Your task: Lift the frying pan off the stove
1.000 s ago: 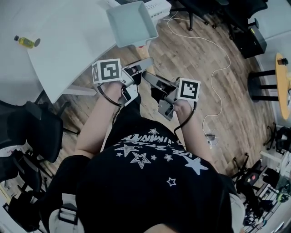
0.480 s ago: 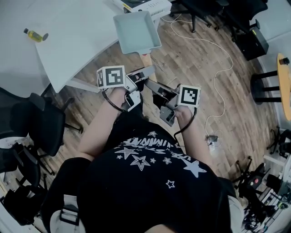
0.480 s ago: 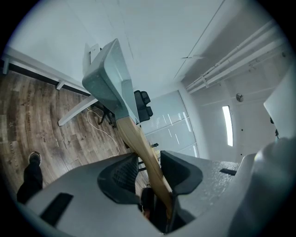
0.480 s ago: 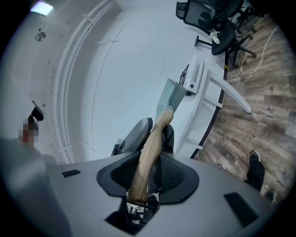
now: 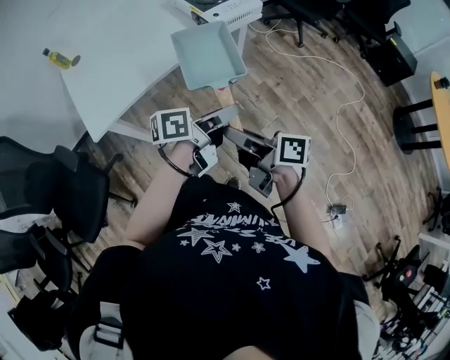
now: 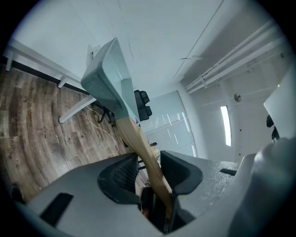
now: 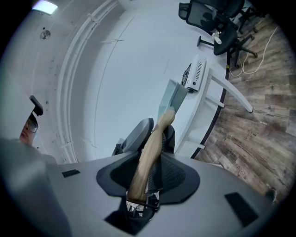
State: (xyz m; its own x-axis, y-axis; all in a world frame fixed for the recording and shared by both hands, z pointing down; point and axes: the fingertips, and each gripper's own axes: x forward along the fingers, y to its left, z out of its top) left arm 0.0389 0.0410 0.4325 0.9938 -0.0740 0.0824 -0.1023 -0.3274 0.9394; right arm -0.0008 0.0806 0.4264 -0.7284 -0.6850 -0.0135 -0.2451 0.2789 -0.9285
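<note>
Holding the frying pan, a square pale-green one, up in the air in front of the body, over the wooden floor by the edge of the white surface. Turning its bare pale inside toward the head view, with the wooden handle running back toward the person. Clamping that handle with the left hand-held gripper, both pads pressing on the wood partway along it, the jaws standing fairly wide around its thickness. Opening the jaws of the right hand-held gripper around the handle's near end, the wood lying between the pads and leaning on one of them, a strip of the other pad's ribbing showing beside it. Bringing the two hand-held grippers close together just behind the pan. Looking down past the pan on a white slotted unit at the surface's far corner, apart from the pan, and on a small bottle with yellow contents, well apart to the left. Standing on the floor beside black office chairs, with a white cable trailing across the boards to the right
</note>
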